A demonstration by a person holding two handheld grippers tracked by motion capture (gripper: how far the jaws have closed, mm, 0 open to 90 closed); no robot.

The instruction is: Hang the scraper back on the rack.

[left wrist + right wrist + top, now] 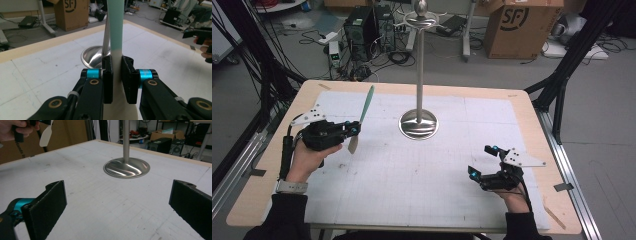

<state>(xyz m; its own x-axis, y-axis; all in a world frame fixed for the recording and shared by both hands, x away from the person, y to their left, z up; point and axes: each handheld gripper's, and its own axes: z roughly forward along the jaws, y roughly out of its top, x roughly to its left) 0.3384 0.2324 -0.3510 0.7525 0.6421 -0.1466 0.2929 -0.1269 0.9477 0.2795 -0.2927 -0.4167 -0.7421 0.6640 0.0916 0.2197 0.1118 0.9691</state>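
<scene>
A slim spatula (362,117) with a teal handle and a cream blade is held tilted above the left of the table, handle up and away. My left gripper (353,129) is shut on the spatula (116,37) near where cream meets teal; both pads press its sides in the left gripper view. A metal stand (419,122) with a round base and a tall pole stands mid-table, just right of the spatula. My right gripper (482,161) rests low at the front right, its jaws wide open with bare mat between them. The stand's base (127,167) lies ahead of my right gripper (117,207).
A white gridded mat (422,170) covers the wooden table (532,107). Beyond the far edge are computer towers (367,25), cables and a cardboard box (522,27) on the floor. Black frame legs (562,85) stand at the right.
</scene>
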